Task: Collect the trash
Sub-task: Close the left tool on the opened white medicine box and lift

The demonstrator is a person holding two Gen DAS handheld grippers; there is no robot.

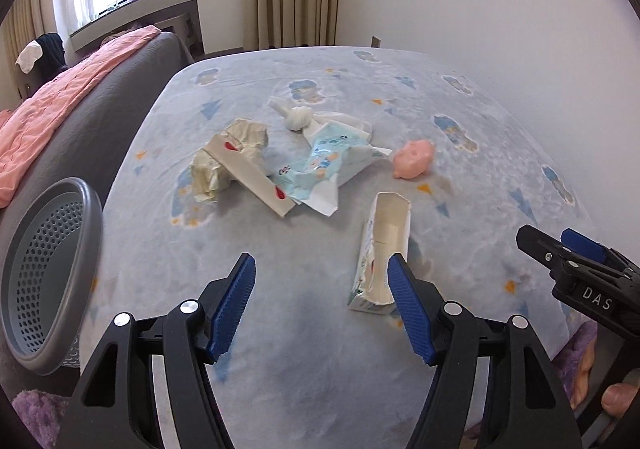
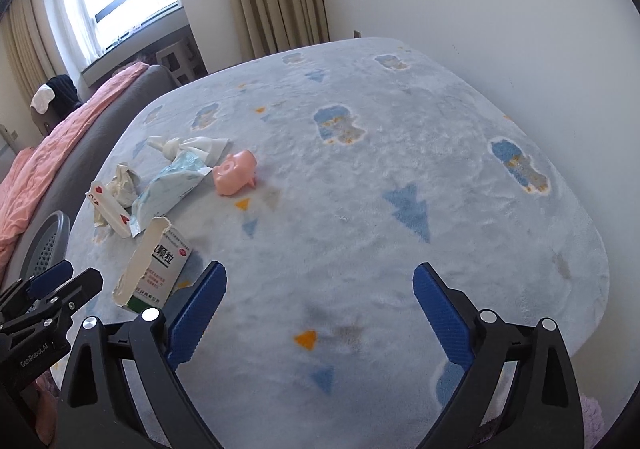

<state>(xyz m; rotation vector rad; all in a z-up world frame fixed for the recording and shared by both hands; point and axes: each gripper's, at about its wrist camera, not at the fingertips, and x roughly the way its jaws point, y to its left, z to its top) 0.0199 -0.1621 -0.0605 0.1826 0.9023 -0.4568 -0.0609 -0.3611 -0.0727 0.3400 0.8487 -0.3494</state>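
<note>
While both tongs are held above the near edge of the bed [image 1: 400, 97], nothing is gripped by either. The left tongs [image 1: 322, 303] are seen spread apart, empty, with the torn medicine box [image 1: 380, 249] lying just beside the right-hand pad [image 1: 408, 305]; contact cannot be told. The right tongs [image 2: 318, 313] are spread wide over bare blanket, nothing between the pads.

Trash is found clustered toward the left edge of the bed, about midway back. A crumpled paper wad [image 1: 224, 161] is overlaid by a white card strip with red marks [image 1: 250, 177]. Touching that strip, a light blue wrapper [image 1: 324, 165] is spread flat. Behind it a knotted white plastic bag [image 1: 304, 117] is seen. A pink pig toy [image 1: 414, 159] is set just beside the wrapper, toward the middle of the bed. The medicine box lies nearer the near edge, apart from the cluster, open end pointing away.

A grey perforated basket [image 1: 48, 269] is seen off the bed's near left corner, tilted, empty inside as far as shown. A pink quilt [image 1: 60, 101] is draped over a grey sofa [image 1: 120, 89] along the left edge.
</note>
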